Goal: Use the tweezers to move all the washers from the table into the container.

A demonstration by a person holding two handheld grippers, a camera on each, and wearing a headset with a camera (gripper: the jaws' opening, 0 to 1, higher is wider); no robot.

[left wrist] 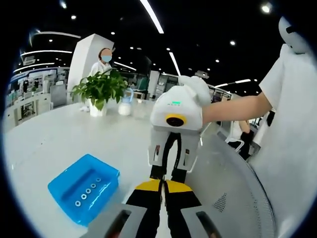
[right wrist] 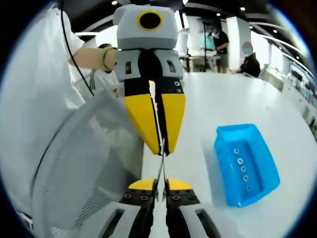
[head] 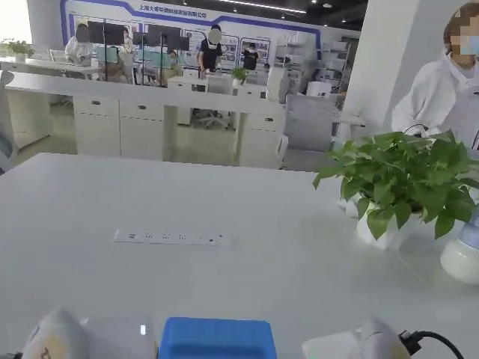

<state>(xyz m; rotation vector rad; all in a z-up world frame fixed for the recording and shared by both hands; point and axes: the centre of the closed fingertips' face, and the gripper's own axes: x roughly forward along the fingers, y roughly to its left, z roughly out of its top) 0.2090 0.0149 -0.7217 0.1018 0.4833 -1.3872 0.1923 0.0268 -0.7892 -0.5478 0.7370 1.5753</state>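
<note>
The blue container point(left wrist: 63, 191) point(right wrist: 257, 183) sits on the white table and holds several washers point(left wrist: 87, 193) point(right wrist: 242, 165) in a row. My left gripper point(left wrist: 161, 187) point(right wrist: 162, 148) and right gripper point(right wrist: 160, 187) point(left wrist: 168, 174) point at each other, tip to tip, over the table's near edge. The thin metal tweezers point(right wrist: 161, 168) run between them, and both pairs of jaws are shut on them. In the head view the container point(head: 215, 339) lies at the bottom edge, between the pale tops of the two gripper bodies.
A potted plant point(head: 404, 179) and a white bottle point(head: 460, 254) stand at the table's right. A white power strip point(head: 171, 238) lies mid-table. A person in a white coat point(head: 441, 90) stands at the far right. A grey mesh chair point(right wrist: 74, 163) is beside the table edge.
</note>
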